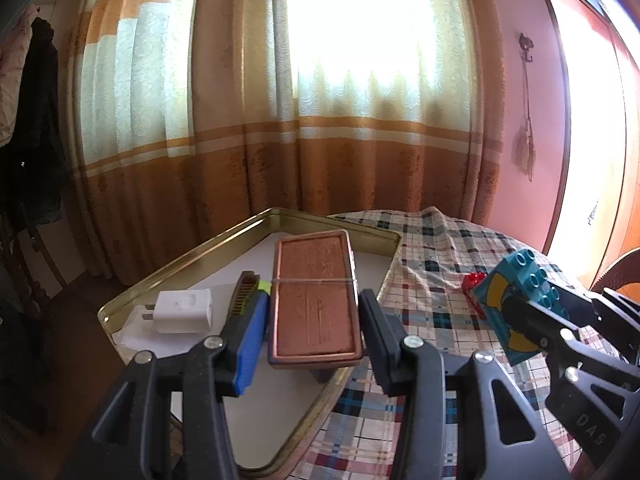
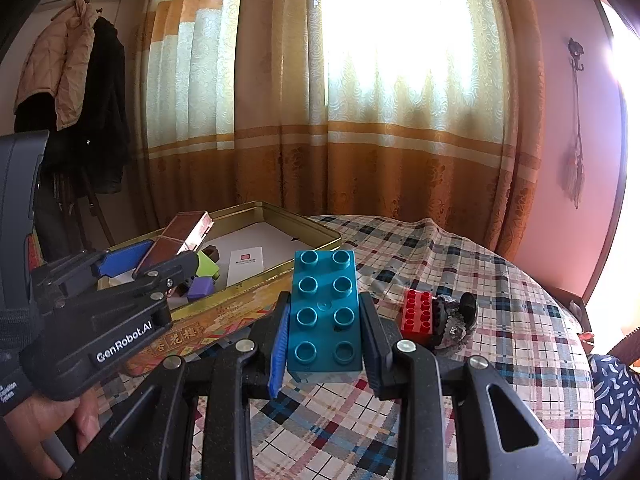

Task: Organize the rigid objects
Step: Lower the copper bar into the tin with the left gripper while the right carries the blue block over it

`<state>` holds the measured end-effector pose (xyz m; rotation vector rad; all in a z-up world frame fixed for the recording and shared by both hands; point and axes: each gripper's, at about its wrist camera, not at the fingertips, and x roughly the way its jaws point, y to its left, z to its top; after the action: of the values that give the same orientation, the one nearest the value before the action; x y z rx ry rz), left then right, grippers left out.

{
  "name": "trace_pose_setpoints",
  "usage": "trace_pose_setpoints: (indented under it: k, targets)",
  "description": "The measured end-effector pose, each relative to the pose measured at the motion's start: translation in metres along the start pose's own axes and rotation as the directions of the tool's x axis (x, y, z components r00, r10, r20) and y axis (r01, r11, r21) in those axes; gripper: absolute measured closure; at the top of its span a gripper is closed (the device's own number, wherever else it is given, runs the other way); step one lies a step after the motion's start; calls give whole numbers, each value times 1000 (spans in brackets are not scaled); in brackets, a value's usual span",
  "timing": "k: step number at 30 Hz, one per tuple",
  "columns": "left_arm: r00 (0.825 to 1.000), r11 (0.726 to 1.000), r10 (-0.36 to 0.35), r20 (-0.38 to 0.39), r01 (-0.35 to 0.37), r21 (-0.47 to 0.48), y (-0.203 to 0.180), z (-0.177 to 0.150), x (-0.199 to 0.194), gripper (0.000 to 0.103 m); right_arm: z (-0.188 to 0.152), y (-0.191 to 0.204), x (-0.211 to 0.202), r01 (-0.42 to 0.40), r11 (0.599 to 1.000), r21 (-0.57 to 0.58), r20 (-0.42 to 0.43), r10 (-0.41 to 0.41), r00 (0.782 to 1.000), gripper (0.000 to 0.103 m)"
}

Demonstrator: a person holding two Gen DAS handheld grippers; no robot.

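Observation:
My left gripper (image 1: 314, 332) is shut on a copper-brown flat tin (image 1: 314, 304) and holds it over the gold metal tray (image 1: 240, 232). In the right wrist view the tin (image 2: 176, 240) hangs above the tray's near left part (image 2: 240, 308). My right gripper (image 2: 324, 340) is shut on a teal studded brick (image 2: 325, 312) above the plaid tablecloth; the brick also shows in the left wrist view (image 1: 520, 300). A red brick (image 2: 418, 314) lies on the cloth right of it.
In the tray lie a white charger (image 1: 182, 310), a comb (image 1: 242, 294), a white card (image 2: 246, 264), green (image 2: 208, 266) and purple (image 2: 200, 286) blocks. A dark crumpled object (image 2: 456, 318) lies beside the red brick. Curtains hang behind the table.

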<state>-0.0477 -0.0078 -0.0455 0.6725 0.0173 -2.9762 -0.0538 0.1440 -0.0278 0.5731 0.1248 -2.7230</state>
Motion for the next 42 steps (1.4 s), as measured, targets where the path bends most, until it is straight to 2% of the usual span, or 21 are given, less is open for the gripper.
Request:
trace_pose_setpoints:
  k: [42]
  targets:
    - [1000, 999, 24, 12, -23, -28, 23, -3, -2, 57, 2, 21, 2, -52, 998, -29, 18, 53, 998, 69]
